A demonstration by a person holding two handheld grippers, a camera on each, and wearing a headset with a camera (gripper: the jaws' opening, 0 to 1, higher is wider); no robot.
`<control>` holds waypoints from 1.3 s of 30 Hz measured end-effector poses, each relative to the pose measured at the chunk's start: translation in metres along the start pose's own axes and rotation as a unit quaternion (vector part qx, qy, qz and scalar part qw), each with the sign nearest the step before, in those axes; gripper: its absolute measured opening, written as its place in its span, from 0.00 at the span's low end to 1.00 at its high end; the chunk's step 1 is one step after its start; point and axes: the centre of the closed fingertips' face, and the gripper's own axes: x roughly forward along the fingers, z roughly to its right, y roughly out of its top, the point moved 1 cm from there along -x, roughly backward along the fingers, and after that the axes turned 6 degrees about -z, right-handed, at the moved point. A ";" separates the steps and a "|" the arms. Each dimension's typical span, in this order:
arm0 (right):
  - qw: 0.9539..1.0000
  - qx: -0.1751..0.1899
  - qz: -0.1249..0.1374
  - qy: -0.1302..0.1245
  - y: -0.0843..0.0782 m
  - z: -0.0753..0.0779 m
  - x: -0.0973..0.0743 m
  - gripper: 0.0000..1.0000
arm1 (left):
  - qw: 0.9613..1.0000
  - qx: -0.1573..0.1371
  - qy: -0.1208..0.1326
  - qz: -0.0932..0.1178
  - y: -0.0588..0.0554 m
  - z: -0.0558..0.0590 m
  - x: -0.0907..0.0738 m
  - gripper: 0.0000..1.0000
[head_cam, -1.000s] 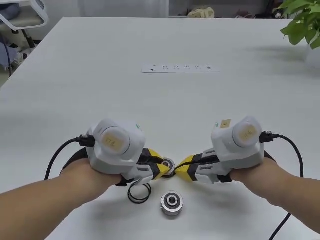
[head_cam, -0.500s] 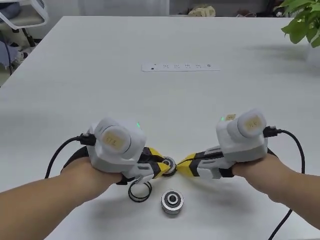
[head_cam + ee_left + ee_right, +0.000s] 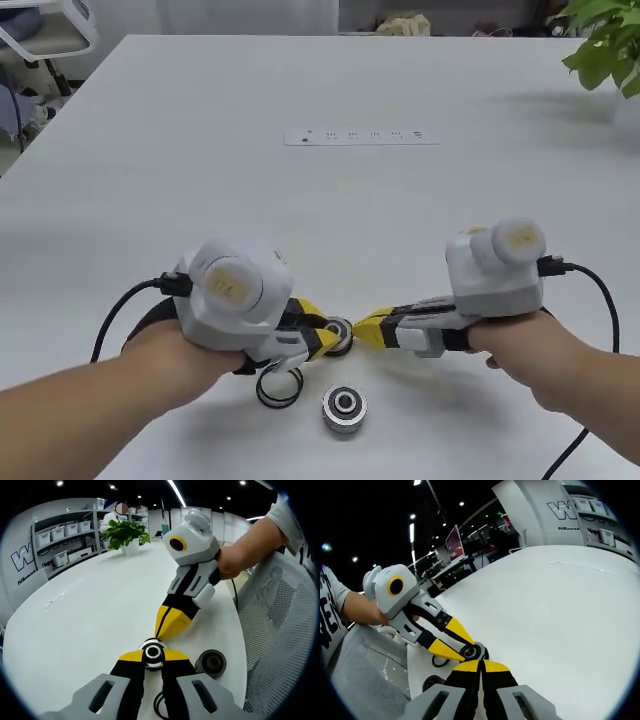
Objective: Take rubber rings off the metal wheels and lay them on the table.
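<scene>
Metal wheel (image 3: 152, 652) faces back along the left tongs (image 3: 152, 656) clamping it; right tongs (image 3: 481, 664) closed beside it

Bright, even overhead light washes the white desk (image 3: 300, 90). Soft shadows lie just under the left gripper (image 3: 328, 340) and the right gripper (image 3: 360, 328). The metal wheel (image 3: 152, 652) clamped in the left gripper glints. Ceiling lamps (image 3: 176, 492) glare, and both gripper views bend at their edges.
</scene>
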 end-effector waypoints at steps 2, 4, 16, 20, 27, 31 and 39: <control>1.000 0.003 0.003 0.003 0.001 -0.001 0.000 0.00 | 1.000 0.001 0.001 0.000 0.000 0.000 0.000 0.07; 1.000 0.003 0.004 0.004 0.001 -0.001 0.000 0.00 | 1.000 0.002 0.003 0.000 0.000 0.000 0.000 0.07; 1.000 -0.004 0.006 0.006 0.003 -0.006 0.000 0.00 | 1.000 0.000 0.007 0.001 0.001 0.000 0.001 0.07; 1.000 -0.006 0.006 0.009 0.004 -0.008 0.001 0.00 | 1.000 0.000 0.008 0.001 0.001 0.000 0.001 0.07; 1.000 -0.013 0.007 0.011 0.005 -0.010 0.003 0.00 | 1.000 0.001 0.008 0.001 0.001 0.000 0.001 0.07; 1.000 -0.014 0.007 0.012 0.005 -0.010 0.004 0.00 | 1.000 0.001 0.008 0.001 0.001 0.000 0.001 0.07; 0.999 -0.030 0.005 0.009 0.006 -0.012 0.006 0.00 | 1.000 0.001 0.009 0.001 0.000 0.000 0.001 0.07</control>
